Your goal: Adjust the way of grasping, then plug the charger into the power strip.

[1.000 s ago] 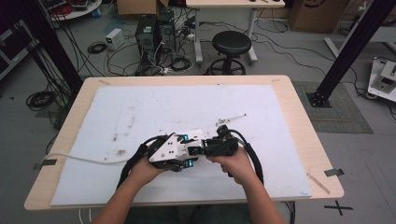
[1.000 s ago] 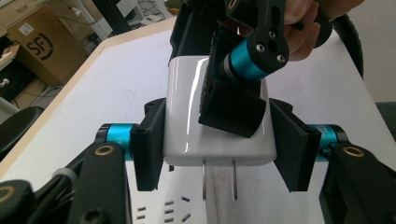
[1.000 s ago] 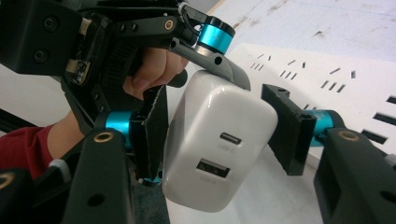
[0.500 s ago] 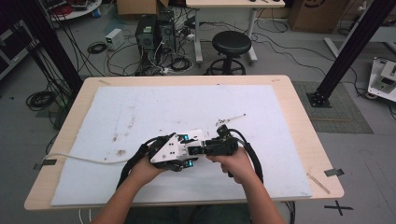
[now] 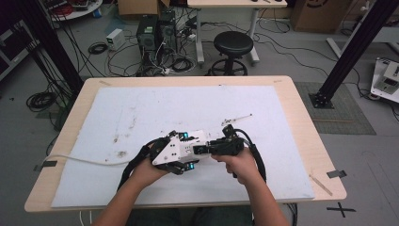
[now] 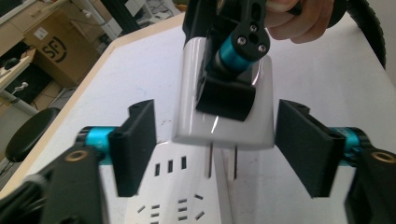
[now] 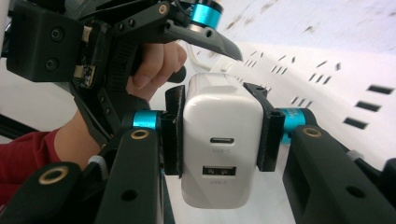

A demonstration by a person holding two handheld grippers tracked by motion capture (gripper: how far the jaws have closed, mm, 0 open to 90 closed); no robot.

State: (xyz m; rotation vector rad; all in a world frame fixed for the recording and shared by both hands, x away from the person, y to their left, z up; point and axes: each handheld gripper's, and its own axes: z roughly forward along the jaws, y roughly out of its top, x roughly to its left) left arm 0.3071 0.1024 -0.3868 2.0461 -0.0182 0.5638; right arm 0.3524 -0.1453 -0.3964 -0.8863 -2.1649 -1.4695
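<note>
A white USB charger (image 7: 219, 154) is clamped between the black pads of my right gripper (image 7: 215, 109), which is shut on its two sides. In the left gripper view the same charger (image 6: 243, 126) hangs with its two prongs (image 6: 210, 161) just above a white power strip (image 6: 173, 200). My left gripper (image 6: 217, 135) stands around the charger; its jaws have just been opening, and both pads are clear of the charger's sides. In the high view the left gripper (image 5: 189, 151) and right gripper (image 5: 203, 149) meet nose to nose at the table's front middle.
A white mat (image 5: 188, 103) covers most of the wooden table (image 5: 301, 122). A thin metal rod with a small dark piece (image 5: 235, 120) lies just beyond the right hand. A white cable (image 5: 84, 161) trails off left. A stool (image 5: 230, 44) stands behind the table.
</note>
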